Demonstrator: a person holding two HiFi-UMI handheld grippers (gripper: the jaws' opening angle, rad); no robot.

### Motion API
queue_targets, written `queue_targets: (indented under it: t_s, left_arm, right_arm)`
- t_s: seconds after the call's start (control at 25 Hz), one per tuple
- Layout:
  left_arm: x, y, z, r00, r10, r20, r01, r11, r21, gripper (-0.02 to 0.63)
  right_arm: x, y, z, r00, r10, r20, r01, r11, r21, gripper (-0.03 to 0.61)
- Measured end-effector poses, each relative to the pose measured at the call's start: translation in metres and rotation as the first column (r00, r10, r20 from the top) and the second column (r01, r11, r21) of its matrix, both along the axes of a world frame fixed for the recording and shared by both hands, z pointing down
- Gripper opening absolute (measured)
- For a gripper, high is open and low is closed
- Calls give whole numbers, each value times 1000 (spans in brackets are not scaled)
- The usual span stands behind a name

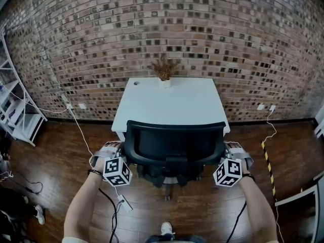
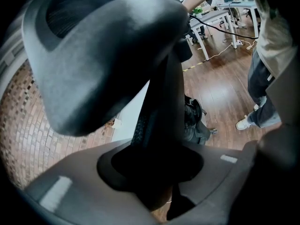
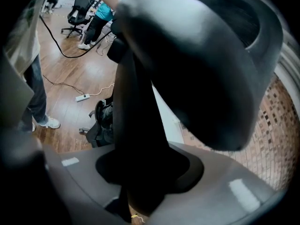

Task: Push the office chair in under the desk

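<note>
A black office chair [image 1: 174,146] stands with its backrest toward me, its seat at the front edge of the white desk [image 1: 172,103]. My left gripper [image 1: 109,153] is at the chair's left armrest and my right gripper [image 1: 234,153] at the right one. In the left gripper view the armrest pad [image 2: 103,55] looms above, and its dark post [image 2: 157,125] runs down between the jaws of the left gripper [image 2: 154,182], which are closed on it. The right gripper view mirrors this: pad [image 3: 206,64] above, post [image 3: 140,125] clamped by the right gripper [image 3: 145,177].
A small potted dry plant [image 1: 164,70] sits at the desk's far edge against the brick wall. A white shelf unit [image 1: 17,110] stands at the left. Cables and a power strip [image 1: 121,202] lie on the wood floor, with yellow-black tape [image 1: 268,166] at right.
</note>
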State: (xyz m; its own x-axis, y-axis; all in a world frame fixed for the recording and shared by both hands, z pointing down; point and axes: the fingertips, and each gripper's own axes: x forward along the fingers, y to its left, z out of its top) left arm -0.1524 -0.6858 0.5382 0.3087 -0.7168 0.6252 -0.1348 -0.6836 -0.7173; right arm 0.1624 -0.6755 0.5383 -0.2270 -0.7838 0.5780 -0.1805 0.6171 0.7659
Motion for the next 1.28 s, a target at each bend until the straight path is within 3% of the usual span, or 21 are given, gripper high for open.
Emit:
queue_targets:
  t_s: [0.92,1.08,1.2,1.28]
  left_arm:
    - [-7,-74,-1,1000,-6,3,6,1000,-10,178]
    - [-5,-77,5,999,-26,-17,26,999,-24,188]
    - [-3,-78,6,995,-73,-63,71,997,-32,282]
    - [-4,-82,3,994,-83,-69,82,996,-21,287]
  right_arm:
    - [-8,-66,-3,1000,1,-1,-1,1000,11,164]
    - [-9,-68,2,1000,-9,22,8,999,42,188]
    - [-11,-68,3,997,15,71,-18,999,44,249]
    - [-12,-71,0,997,27,73,-30,999,41,271]
